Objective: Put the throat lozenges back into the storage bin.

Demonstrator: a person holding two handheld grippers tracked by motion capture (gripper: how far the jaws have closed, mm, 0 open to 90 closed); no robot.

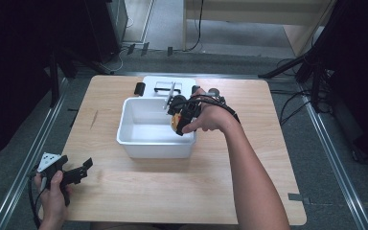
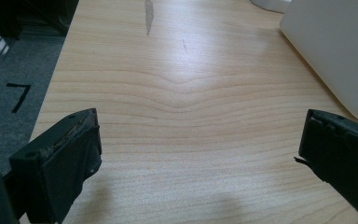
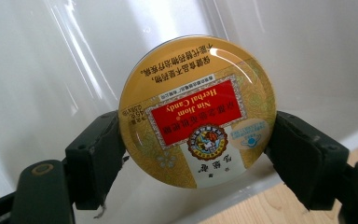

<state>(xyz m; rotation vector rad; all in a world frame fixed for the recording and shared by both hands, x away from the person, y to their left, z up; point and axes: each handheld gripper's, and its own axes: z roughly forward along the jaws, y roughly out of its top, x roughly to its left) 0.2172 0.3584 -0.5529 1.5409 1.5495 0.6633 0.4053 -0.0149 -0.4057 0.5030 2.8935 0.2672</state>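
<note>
So the right gripper has its jaws pinching a round yellow candy tin by the edges, label facing the camera, and it's hanging over the inside of the white bin near its right wall. I'd say the pickup is done and the drop-off is what's left: the tin isn't resting on the bin floor yet and the jaws haven't let go. The left gripper is parked at the near left corner of the table with its jaws spread wide around nothing. A few small items sit behind the bin, too small to make out.
</note>
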